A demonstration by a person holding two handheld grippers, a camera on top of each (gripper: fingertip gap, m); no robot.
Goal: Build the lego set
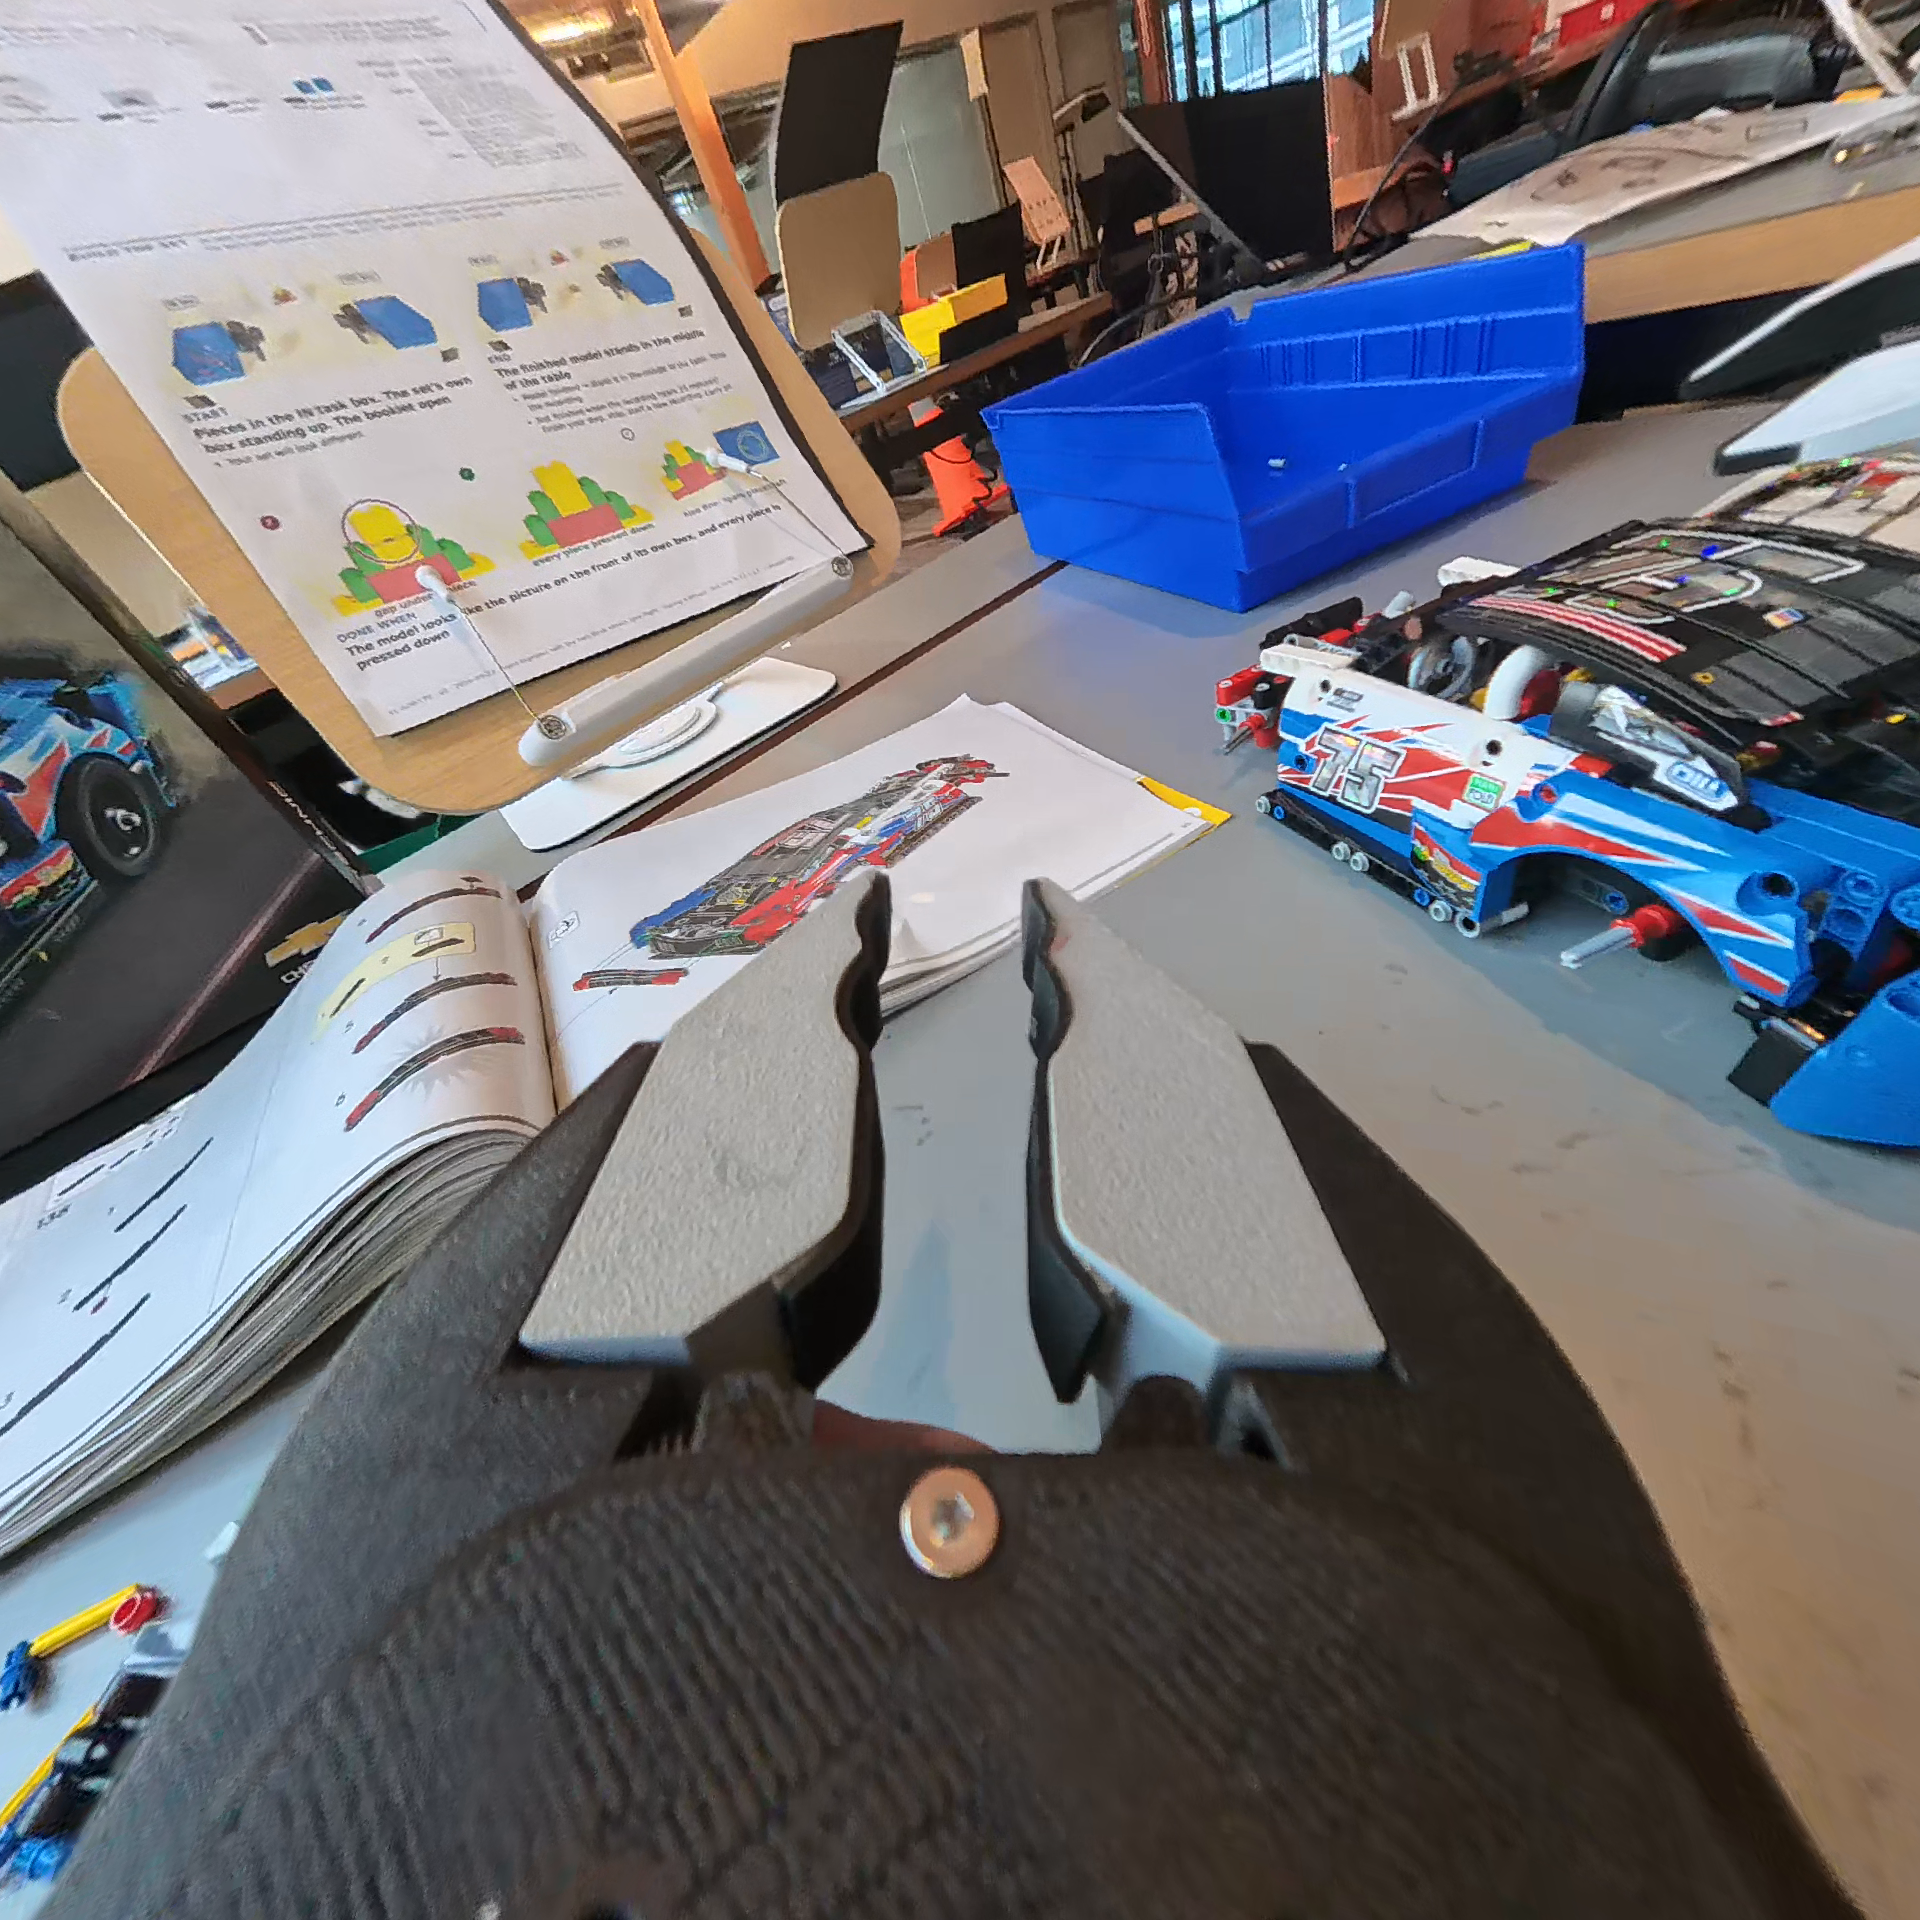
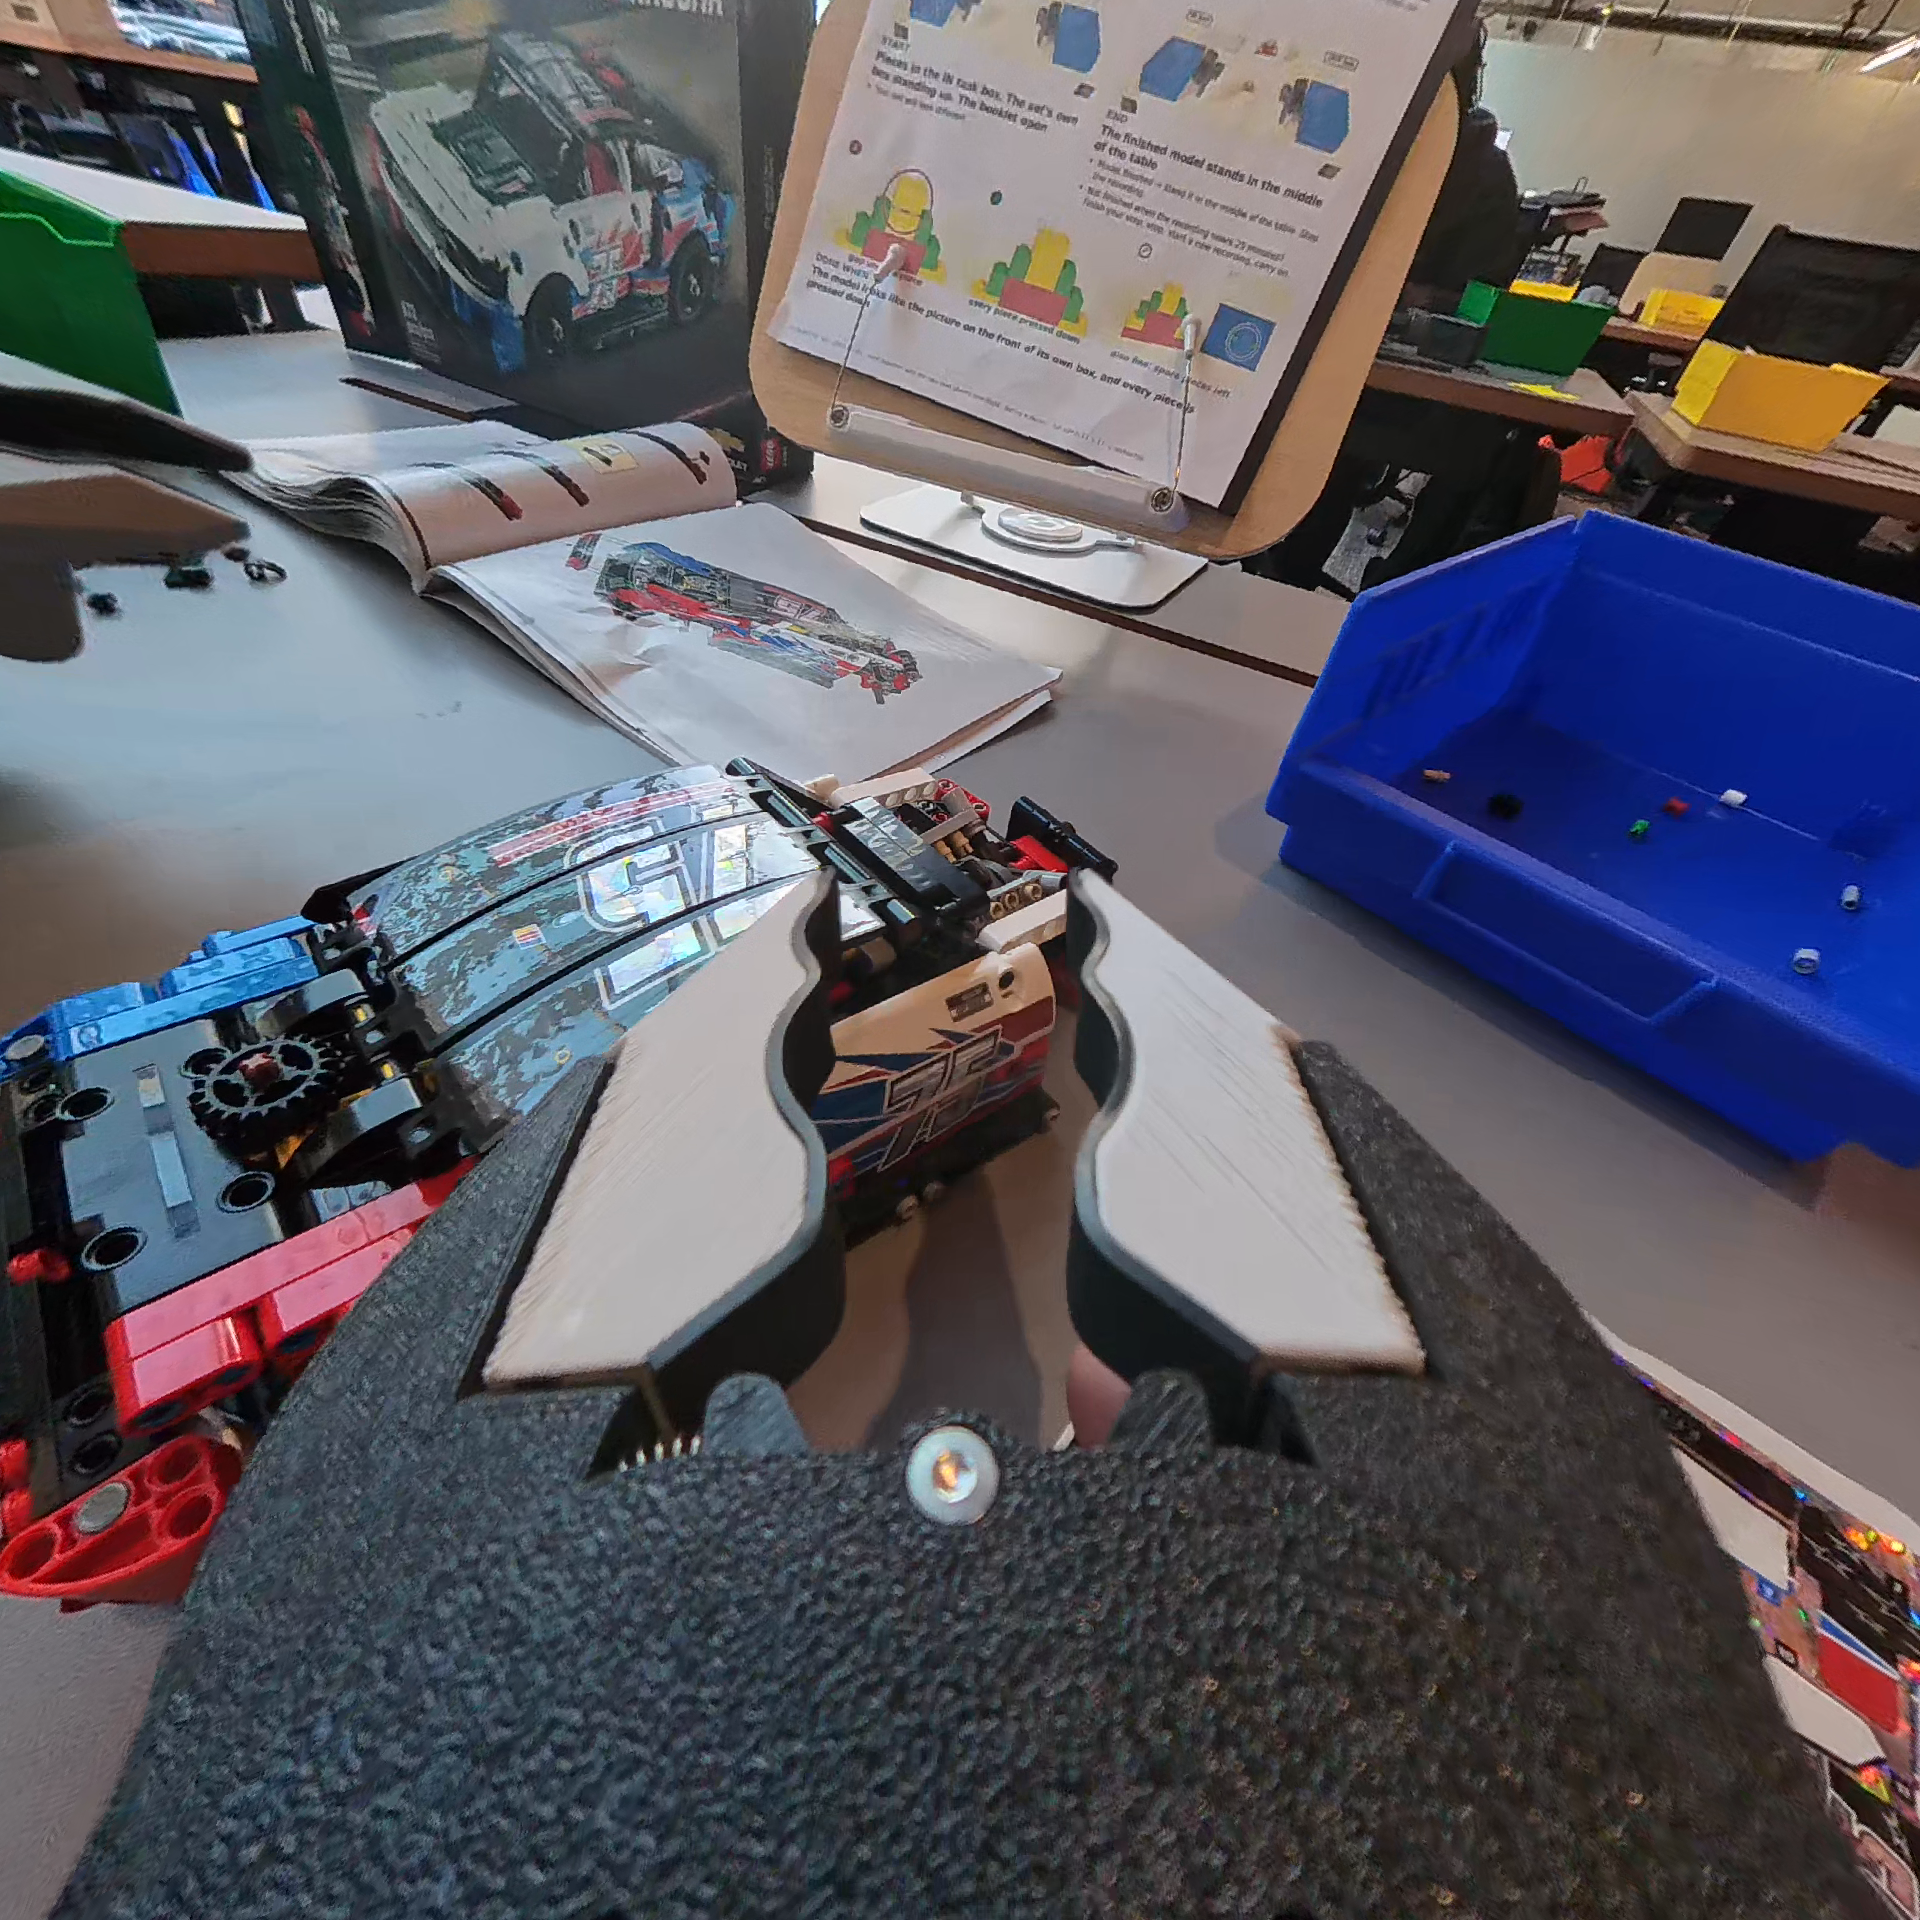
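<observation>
Grey tabletop (image 1: 1455, 1195) lay under both our grippers. We held the left gripper (image 1: 956, 914) low and level over bare table, pointing toward the far side, its jaws a narrow gap apart with nothing between them. Its tips hung just short of the open booklet (image 1: 727, 883), which lay to the left and beyond. The car (image 1: 1621, 790) stood well to the right of that gripper, its black roof up. Loose pieces (image 1: 83, 1662) lay at the near left.

We held the right gripper (image 2: 951, 914) tilted down over the car (image 2: 582, 987), jaws wider apart and empty. The car's white numbered side panel (image 2: 935, 1060) showed in the gap between the fingers; whether they touched it we could not tell. The car's red and black end (image 2: 156, 1299) reached to the near left.

Farther off, a blue bin (image 2: 1610, 883) sat to the right with a few small pieces inside. A sheet on a wooden stand (image 2: 1091, 260) stood at the far edge, with the set's box (image 2: 540, 187) to its left.
</observation>
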